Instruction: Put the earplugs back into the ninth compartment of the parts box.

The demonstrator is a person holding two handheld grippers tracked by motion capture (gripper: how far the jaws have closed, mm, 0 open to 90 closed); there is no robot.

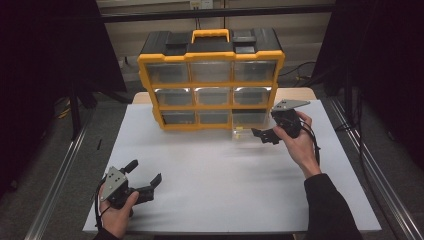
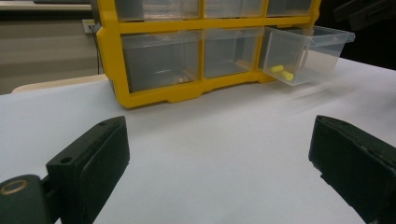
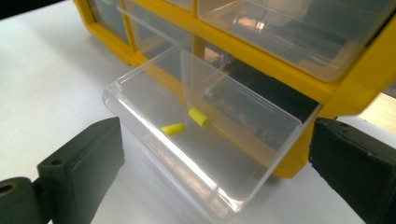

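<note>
At the yellow organizer's (image 1: 210, 80) bottom-right slot, clear drawer (image 3: 201, 140) pulled out toward the person, two yellow earplugs (image 3: 187, 122) inside, right gripper (image 3: 210, 163) spread wide before it, left gripper (image 1: 142, 180) spread, well apart.

The organiser (image 1: 211, 80) near the far edge of the worktop (image 1: 225, 190) has a bright yellow frame, a black top and a yellow handle (image 1: 210, 35). Its drawers are clear plastic, colourless and unpatterned. The pulled-out drawer (image 3: 201, 140) is equally transparent and holds two pale yellow earplugs (image 3: 187, 122). The worktop is plain white, with bare light wood showing at its far corners. The left claw (image 1: 146, 176) and the right claw (image 1: 262, 135) are matt black, each topped by a grey plate. The person's sleeve (image 1: 330, 210) is black.
</note>
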